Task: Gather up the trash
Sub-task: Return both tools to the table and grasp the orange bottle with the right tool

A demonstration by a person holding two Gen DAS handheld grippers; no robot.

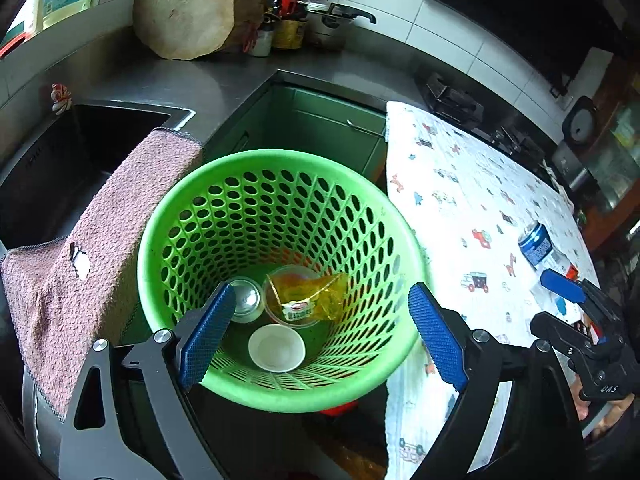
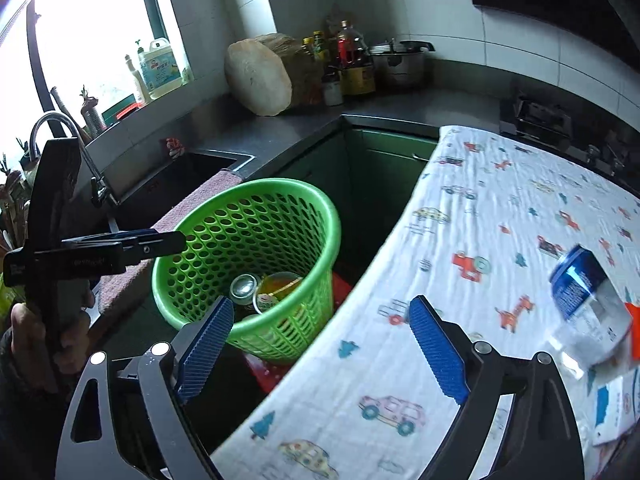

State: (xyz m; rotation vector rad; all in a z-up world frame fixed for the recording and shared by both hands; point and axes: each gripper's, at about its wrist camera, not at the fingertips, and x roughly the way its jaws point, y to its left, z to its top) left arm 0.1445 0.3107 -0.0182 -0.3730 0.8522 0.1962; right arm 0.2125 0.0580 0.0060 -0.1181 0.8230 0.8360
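Observation:
A green perforated basket stands below my left gripper, which is open with nothing between its fingers. In the basket lie a metal can, a clear cup with a yellow wrapper and a white paper cup. A plastic bottle with a blue label lies on the table's printed cloth, to the right of my right gripper. That gripper is open and empty over the table's edge. The basket is to its left.
A dark sink with a pink towel over its edge lies left of the basket. A round chopping block, bottles and a pot stand in the counter corner. Something red sits under the basket.

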